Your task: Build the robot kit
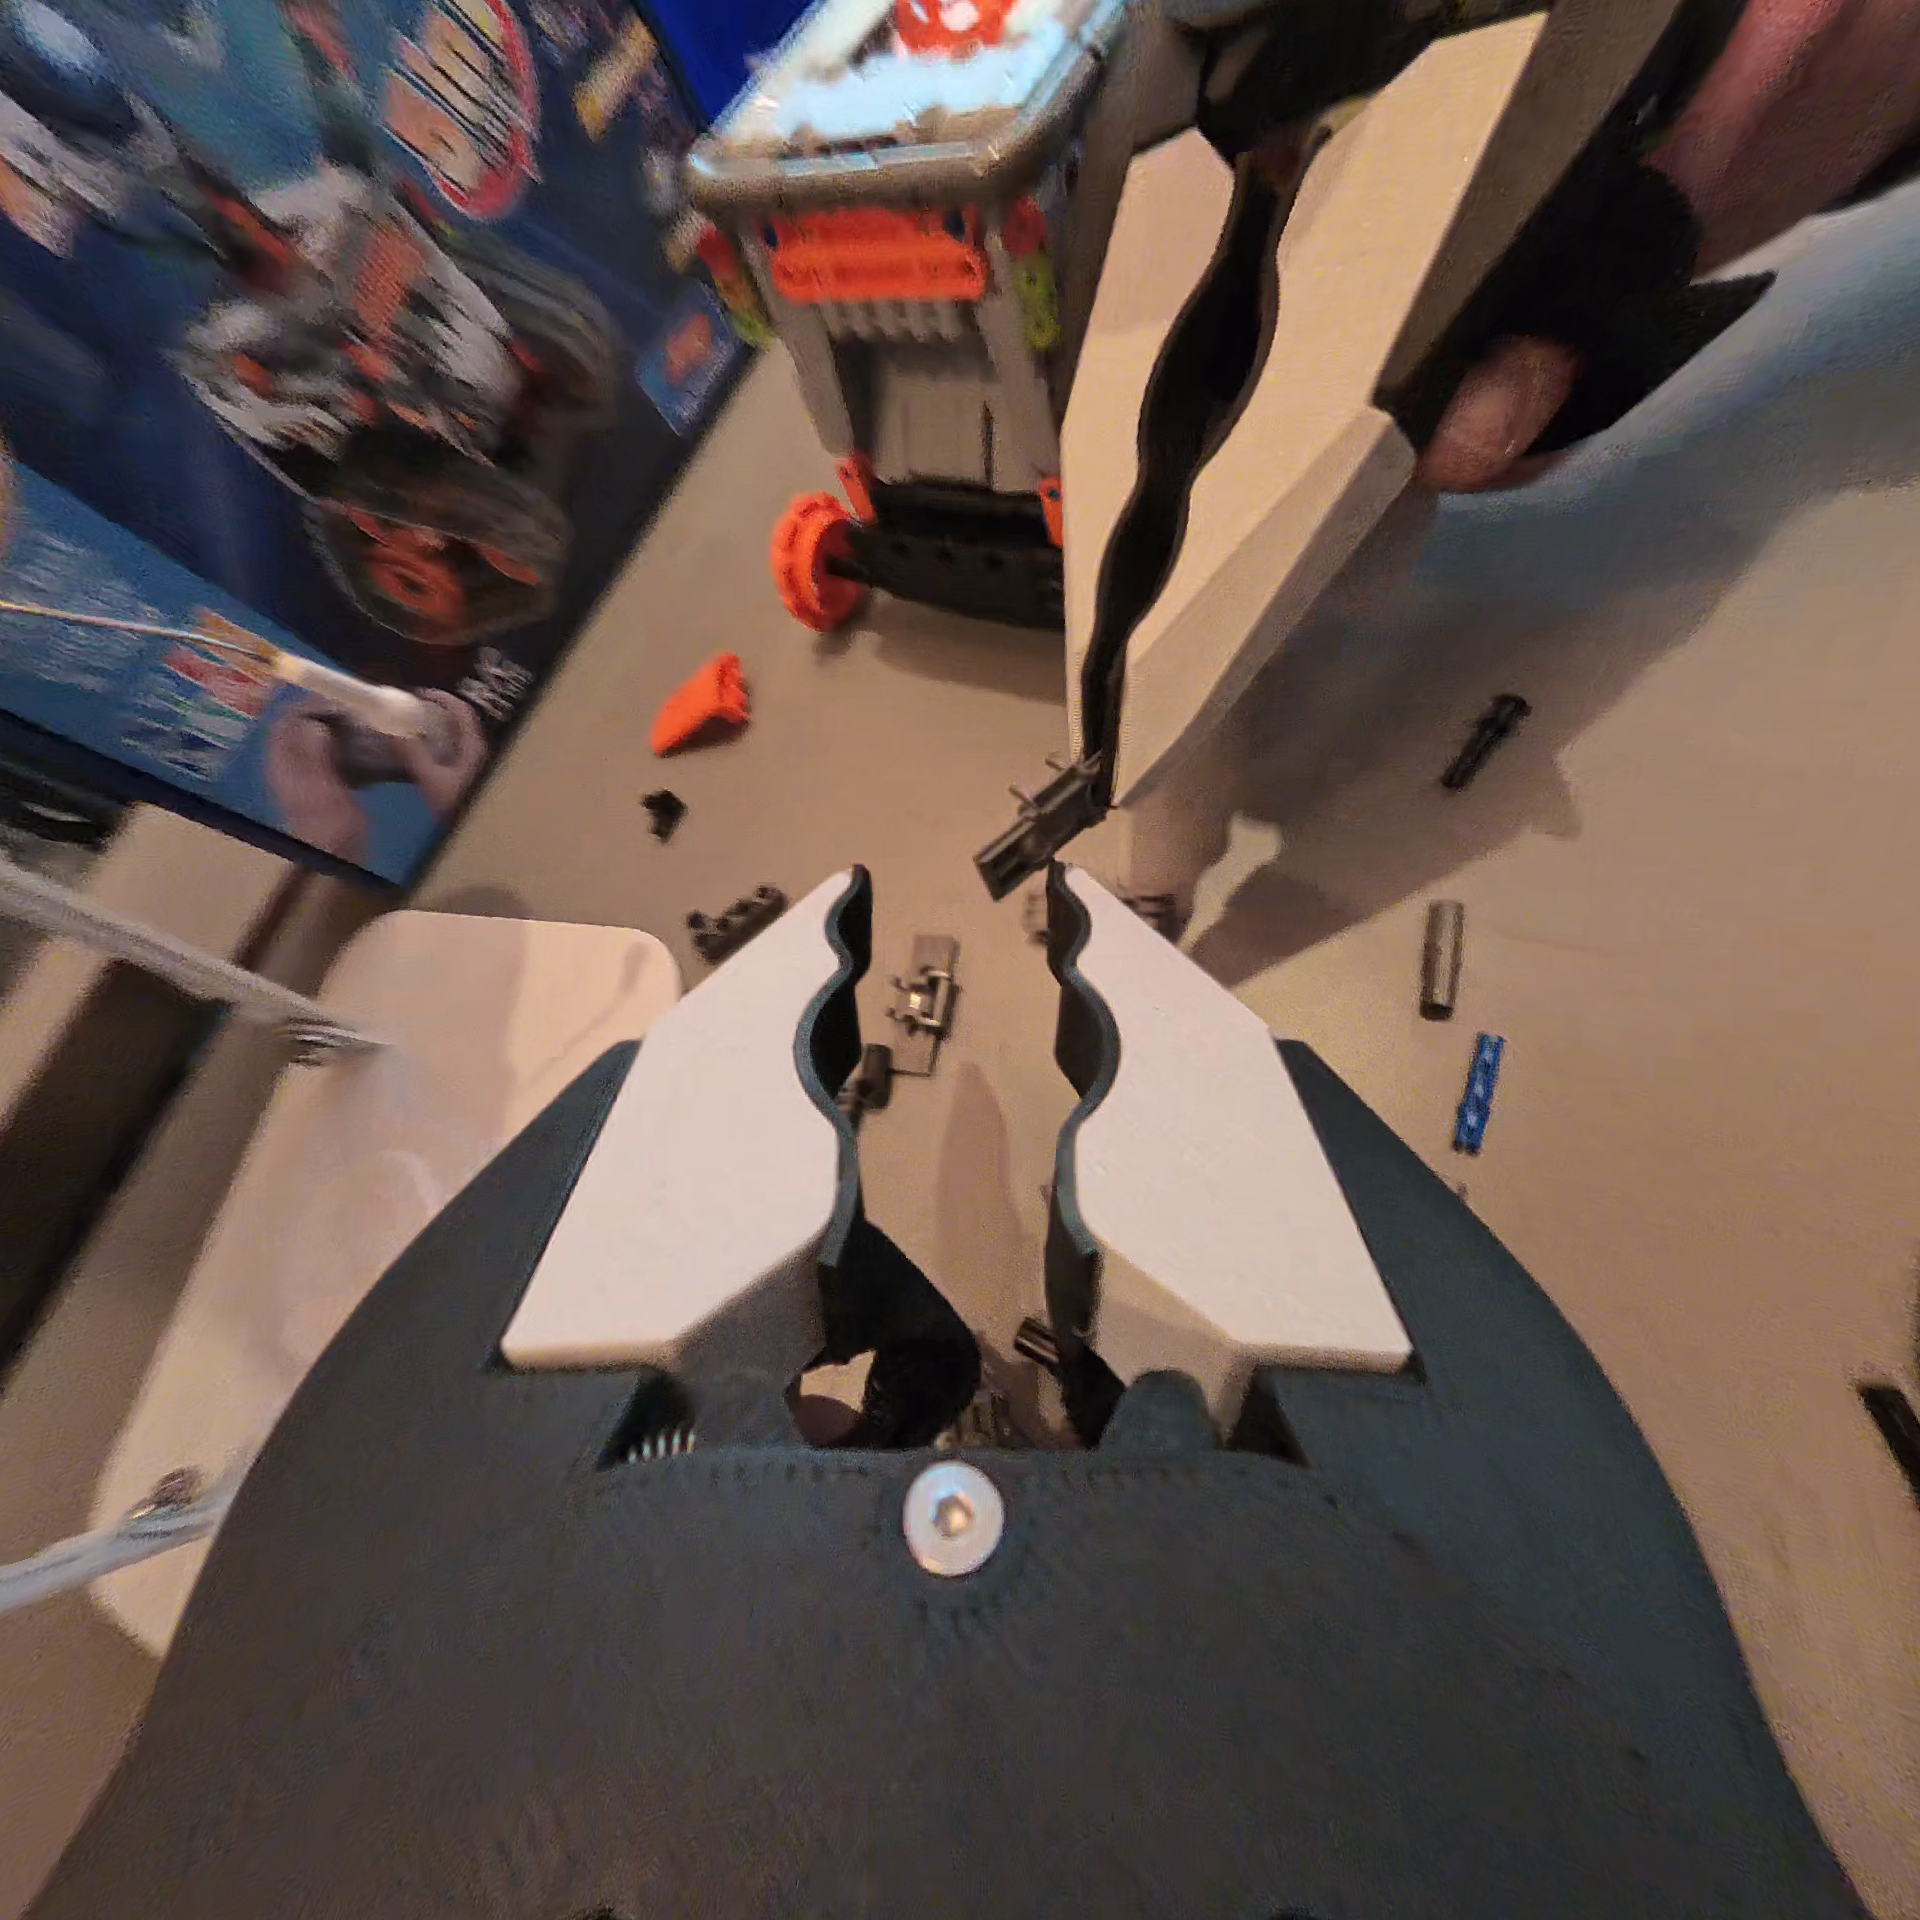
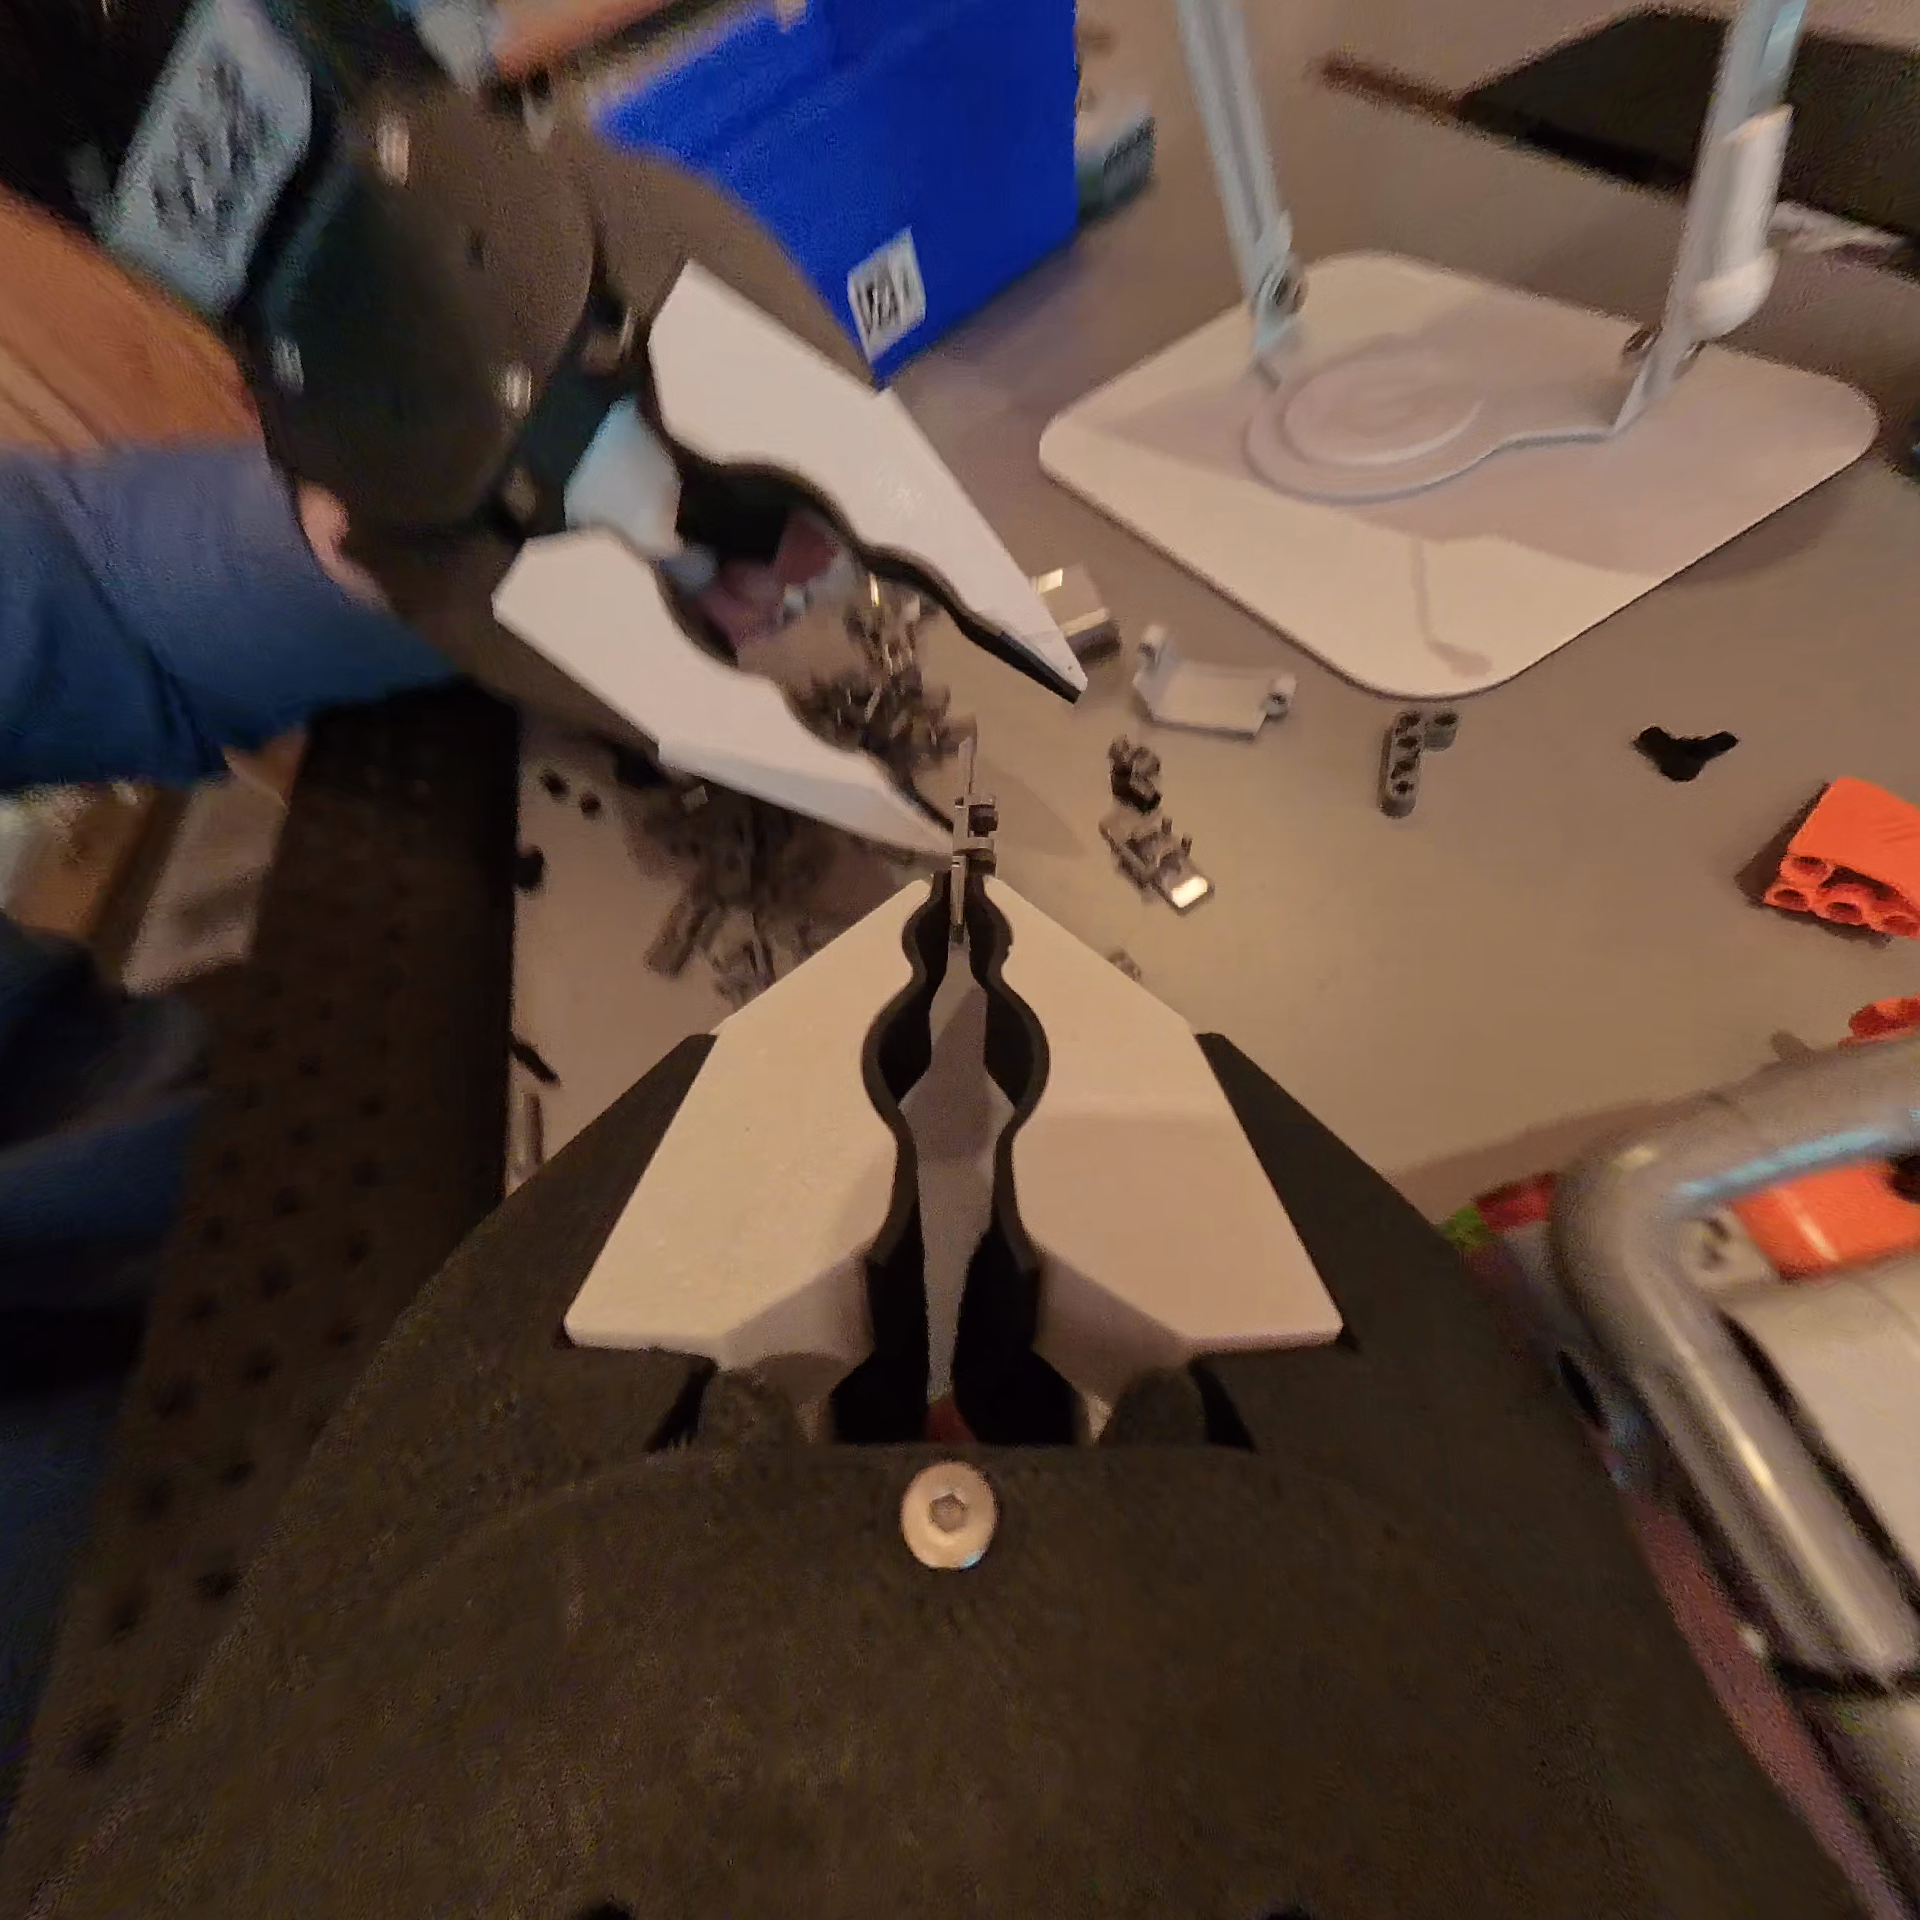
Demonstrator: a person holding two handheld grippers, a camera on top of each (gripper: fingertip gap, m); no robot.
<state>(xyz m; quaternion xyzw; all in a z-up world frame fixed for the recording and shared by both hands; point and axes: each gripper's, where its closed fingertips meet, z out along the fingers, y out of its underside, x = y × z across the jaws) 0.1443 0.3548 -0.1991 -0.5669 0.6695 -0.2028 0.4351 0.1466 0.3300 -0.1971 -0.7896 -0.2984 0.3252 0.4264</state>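
My right gripper point(image 2: 966, 902) is shut on a small dark grey connector piece point(image 2: 969, 831) that sticks out past its tips. In the left wrist view the right gripper point(image 1: 1088, 777) comes down from the upper right with that piece point(image 1: 1034, 826) at its tip. My left gripper point(image 1: 958, 891) is open and empty, its tips just below the held piece. In the right wrist view the left gripper point(image 2: 1006, 758) reaches in from the upper left, and its lower fingertip point(image 2: 920, 821) is right beside the piece. I cannot tell whether they touch.
A grey and orange toy truck point(image 1: 914, 343) stands ahead, with a loose orange part point(image 1: 701, 707) and small pins point(image 1: 1486, 738) on the grey table. A printed blue box point(image 1: 260, 364) lies at the left. There is also a white stand base point(image 2: 1455, 468), a pile of grey parts point(image 2: 831, 727) and a black perforated board point(image 2: 364, 1039). My left and right fingertips are right by each other.
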